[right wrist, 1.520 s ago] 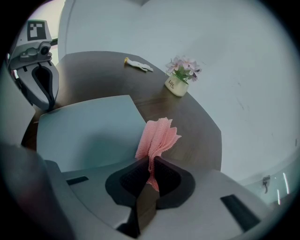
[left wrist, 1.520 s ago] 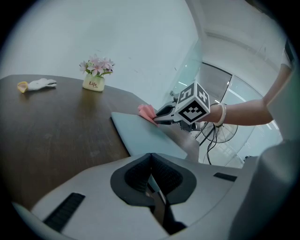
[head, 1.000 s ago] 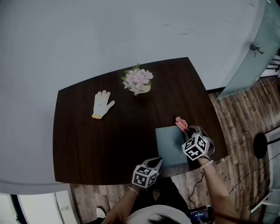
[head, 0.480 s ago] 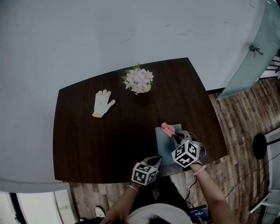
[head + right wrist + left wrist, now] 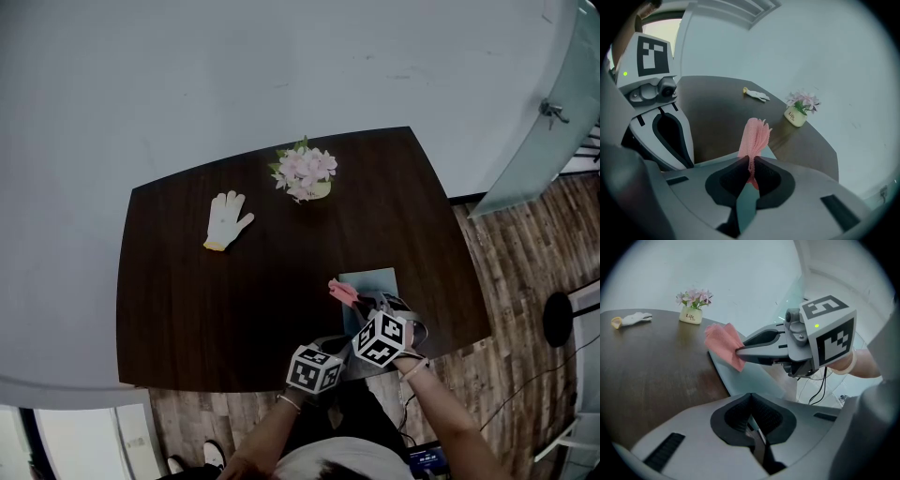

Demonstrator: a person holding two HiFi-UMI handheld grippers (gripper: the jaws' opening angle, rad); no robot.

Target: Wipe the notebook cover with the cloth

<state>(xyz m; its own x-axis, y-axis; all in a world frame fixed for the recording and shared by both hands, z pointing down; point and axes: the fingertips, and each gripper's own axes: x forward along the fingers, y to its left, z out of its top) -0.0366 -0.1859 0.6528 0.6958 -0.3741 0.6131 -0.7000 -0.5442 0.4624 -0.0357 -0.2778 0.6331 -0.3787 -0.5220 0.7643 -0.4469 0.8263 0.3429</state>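
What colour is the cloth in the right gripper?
Pink; the cloth shows best in the left gripper view.

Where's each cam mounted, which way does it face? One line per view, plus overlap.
Head view: on the person's head, steeply down at the table; left tongs, right tongs, both arms show.
Left gripper view: on the left tongs, along its shut jaws, at the right tongs gripping the cloth by the notebook.
Right gripper view: on the right tongs, past the cloth toward the flower pot; left tongs at left.
Shared: both gripper views catch flower pot, glove.
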